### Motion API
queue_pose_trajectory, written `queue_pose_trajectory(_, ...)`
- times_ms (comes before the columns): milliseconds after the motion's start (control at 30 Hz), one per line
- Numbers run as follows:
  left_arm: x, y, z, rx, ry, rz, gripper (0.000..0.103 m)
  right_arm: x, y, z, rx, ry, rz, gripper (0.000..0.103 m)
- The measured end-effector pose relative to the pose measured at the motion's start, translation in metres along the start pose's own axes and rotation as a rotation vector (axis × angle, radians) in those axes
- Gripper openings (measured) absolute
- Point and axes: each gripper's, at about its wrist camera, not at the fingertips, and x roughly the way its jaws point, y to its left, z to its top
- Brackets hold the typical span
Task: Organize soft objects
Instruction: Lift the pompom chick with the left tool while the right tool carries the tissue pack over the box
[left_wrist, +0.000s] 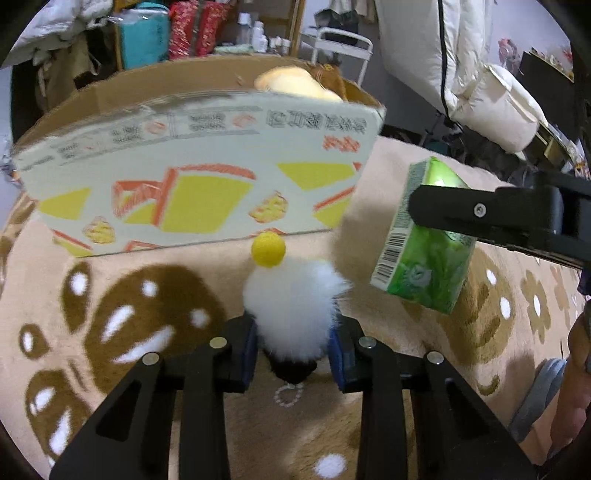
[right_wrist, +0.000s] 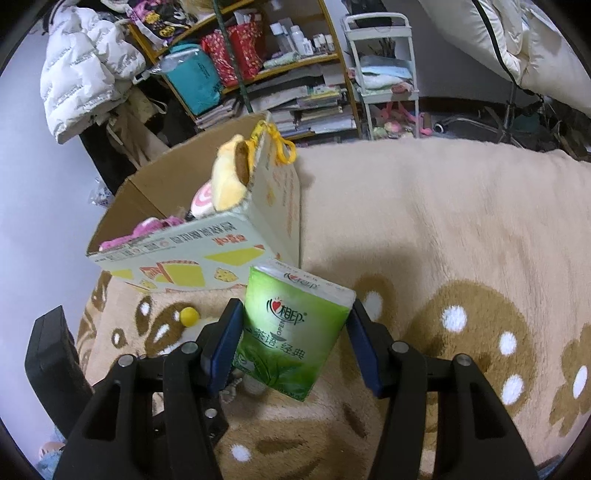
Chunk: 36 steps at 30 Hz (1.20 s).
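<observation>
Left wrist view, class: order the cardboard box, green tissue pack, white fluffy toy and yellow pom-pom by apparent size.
1. cardboard box
2. green tissue pack and white fluffy toy: look alike, unranked
3. yellow pom-pom

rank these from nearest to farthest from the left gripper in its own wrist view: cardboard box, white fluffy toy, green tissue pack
1. white fluffy toy: clamped in the left gripper.
2. green tissue pack: off to the right, held by the right gripper.
3. cardboard box: ahead, beyond the toy.

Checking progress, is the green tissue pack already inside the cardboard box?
No, the green tissue pack sits between the right tool's fingers, outside the cardboard box.
</observation>
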Motion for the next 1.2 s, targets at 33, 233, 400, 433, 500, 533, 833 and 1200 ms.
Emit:
queue_pose_trajectory(33,-0.004,0.004,-0.001,-0.008,-0.010,0.007,0.030,-0.001,0.001,0.000,-0.003,-0.005,0.006,0.060)
queue_pose_trajectory(233,-0.044,0.010,-0.004,-0.005,-0.141,0.138,0.030,-0.014,0.012,0.002,-0.037,-0.062,0.044,0.060)
queue_pose_trajectory(400,-0.076,0.003,-0.002,0.033,-0.246,0.194,0.030,-0.026,0.021,0.003,-0.066,-0.120,0.076,0.060)
queue_pose_trajectory(433,-0.081,0.005,-0.002,0.028,-0.260,0.199,0.030,-0.029,0.022,0.004,-0.075,-0.133,0.081,0.060)
queue_pose_trajectory(500,-0.094,0.005,0.001,0.017,-0.313,0.207,0.030,-0.034,0.026,0.006,-0.095,-0.158,0.084,0.060)
queue_pose_trajectory(533,-0.101,0.005,0.003,0.017,-0.335,0.211,0.030,-0.038,0.028,0.008,-0.100,-0.172,0.084,0.060)
queue_pose_trajectory(833,-0.154,0.008,0.025,0.016,-0.496,0.217,0.030,-0.057,0.041,0.024,-0.124,-0.241,0.125,0.060)
queue_pose_trajectory(1200,-0.180,0.031,0.062,0.036,-0.590,0.259,0.030,-0.078,0.077,0.061,-0.240,-0.341,0.118,0.060)
